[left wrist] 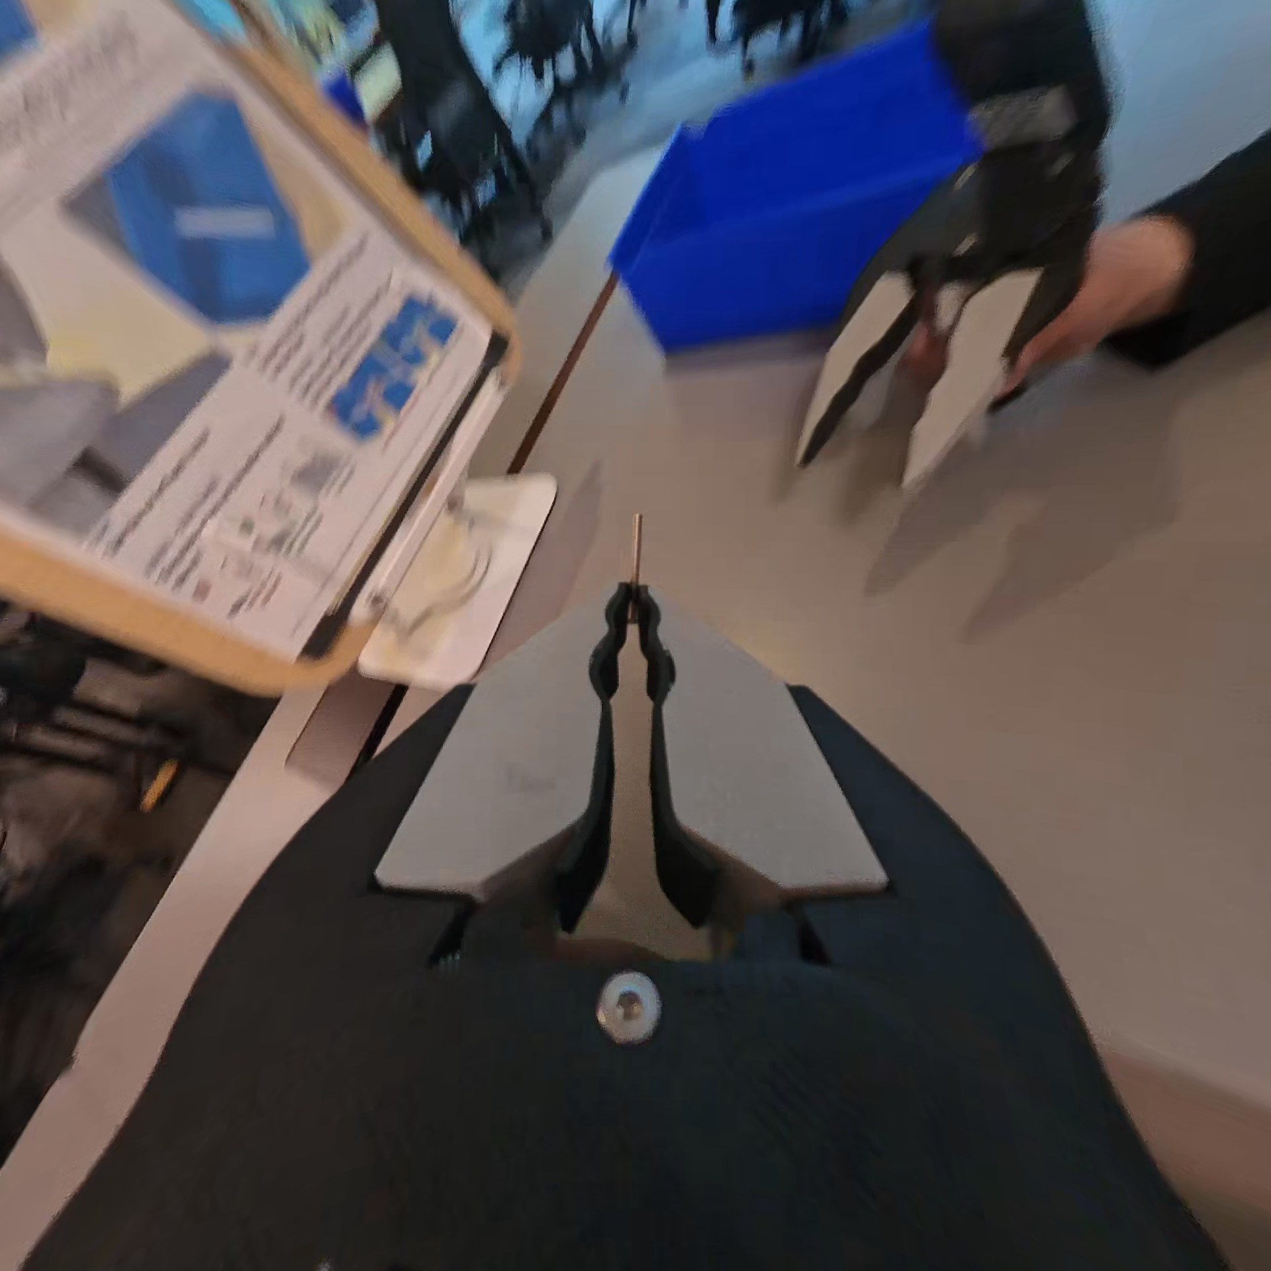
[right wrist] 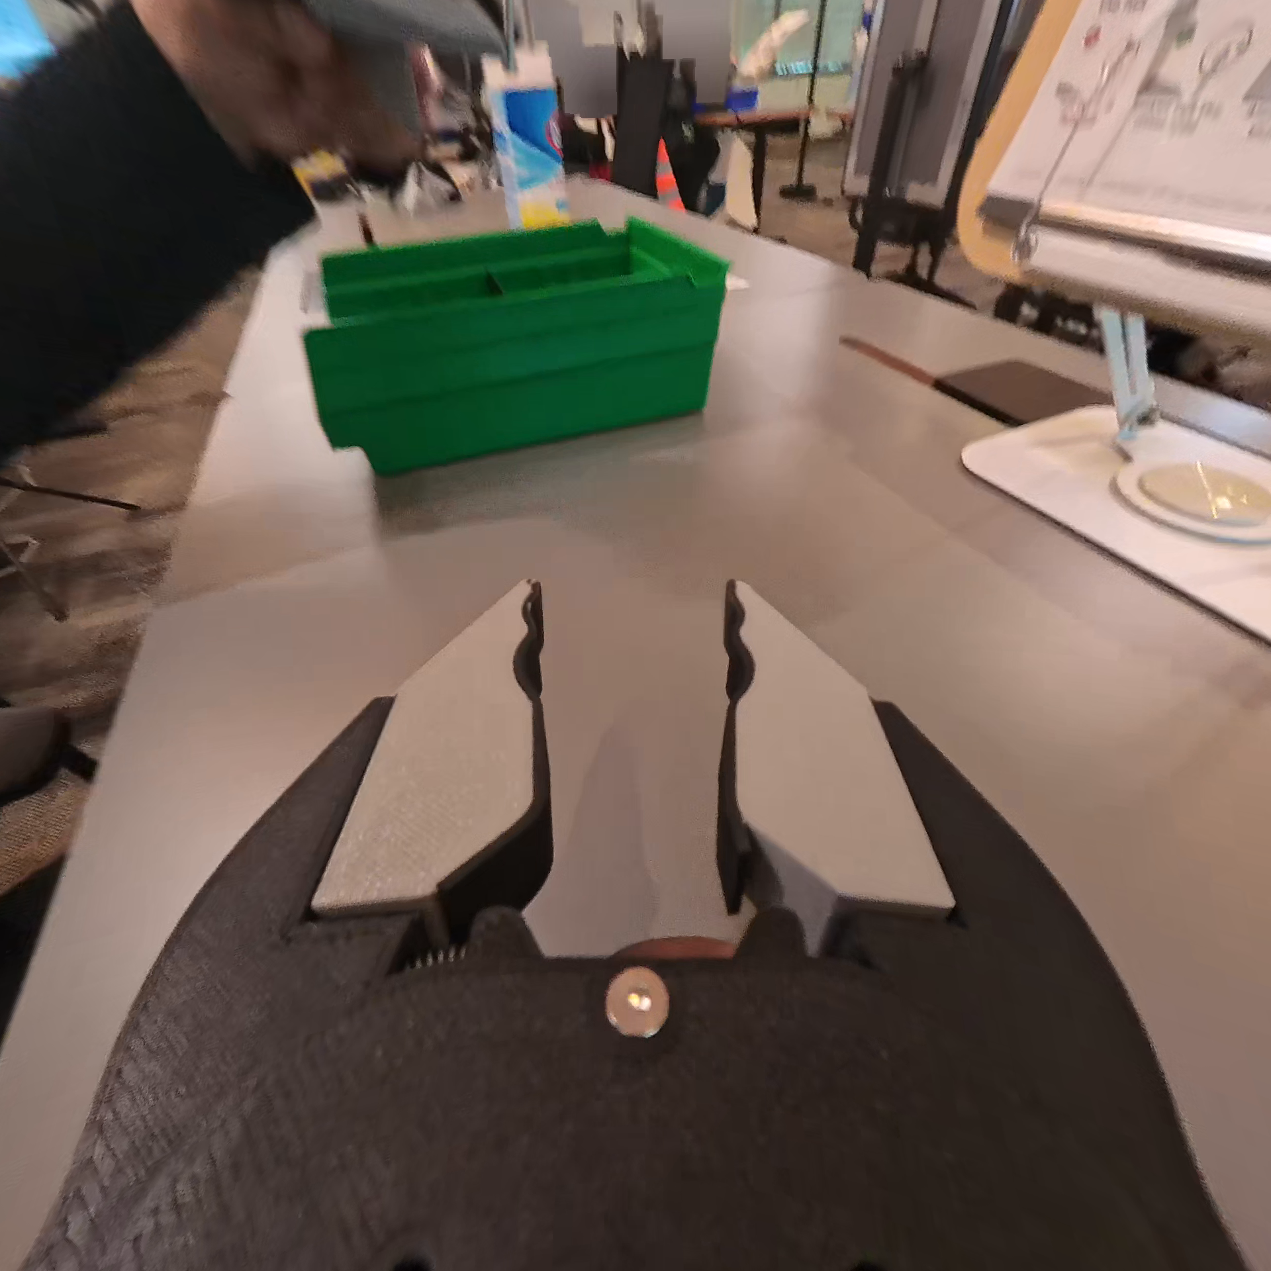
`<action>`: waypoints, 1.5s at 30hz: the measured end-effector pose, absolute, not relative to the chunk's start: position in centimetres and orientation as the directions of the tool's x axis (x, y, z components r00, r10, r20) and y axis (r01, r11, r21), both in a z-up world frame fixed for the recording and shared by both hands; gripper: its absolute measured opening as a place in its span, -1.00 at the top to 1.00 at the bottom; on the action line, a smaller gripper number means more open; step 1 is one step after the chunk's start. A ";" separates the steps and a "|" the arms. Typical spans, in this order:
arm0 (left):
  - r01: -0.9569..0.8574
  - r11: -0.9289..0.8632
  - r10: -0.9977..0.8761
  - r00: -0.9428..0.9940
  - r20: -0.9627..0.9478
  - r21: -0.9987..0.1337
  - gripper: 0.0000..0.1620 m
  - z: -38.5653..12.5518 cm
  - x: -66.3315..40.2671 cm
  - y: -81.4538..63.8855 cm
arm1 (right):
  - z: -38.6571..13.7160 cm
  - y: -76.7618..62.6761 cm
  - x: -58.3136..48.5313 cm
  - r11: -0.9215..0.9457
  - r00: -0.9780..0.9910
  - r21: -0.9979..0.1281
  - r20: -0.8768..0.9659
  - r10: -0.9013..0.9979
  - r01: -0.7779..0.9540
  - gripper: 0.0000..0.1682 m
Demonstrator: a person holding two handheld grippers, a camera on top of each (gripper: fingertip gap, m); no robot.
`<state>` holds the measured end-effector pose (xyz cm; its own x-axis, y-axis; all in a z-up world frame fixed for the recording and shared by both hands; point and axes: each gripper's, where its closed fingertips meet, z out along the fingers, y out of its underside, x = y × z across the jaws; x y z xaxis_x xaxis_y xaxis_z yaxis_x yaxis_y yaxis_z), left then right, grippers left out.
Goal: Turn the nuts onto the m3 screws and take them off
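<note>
Left gripper [left wrist: 633, 597] fingers pinched on the m3 screw [left wrist: 637, 550], shank pointing forward over the desk [left wrist: 894, 688]; right gripper [right wrist: 633, 591] fingers spread wide, empty, facing green bin [right wrist: 516, 351].

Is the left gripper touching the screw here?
Touching. The left wrist view shows the left gripper with its fingertips closed on the lower end of the thin screw, whose shaft sticks out beyond them.
</note>
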<state>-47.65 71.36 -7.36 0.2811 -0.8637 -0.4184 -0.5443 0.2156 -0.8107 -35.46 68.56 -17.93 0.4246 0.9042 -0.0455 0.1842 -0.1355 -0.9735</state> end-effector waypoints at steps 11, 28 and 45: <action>-0.035 0.064 -0.965 0.254 -0.070 -0.997 1.00 -10.8 -33.9 64.9 | -10.0 64.9 -31.8 0.026 0.271 -0.994 -0.004 0.963 -0.109 0.65; 0.038 -0.119 -0.979 0.165 0.124 -0.992 1.00 -13.8 -32.3 64.4 | -12.8 64.6 -34.0 -0.099 0.181 -0.994 -0.106 0.978 -0.043 1.00; -0.024 -0.314 -0.813 0.523 0.255 -0.949 0.81 -18.2 -35.9 71.1 | -25.5 67.5 -29.4 -0.312 0.428 -0.672 0.008 0.904 0.672 1.00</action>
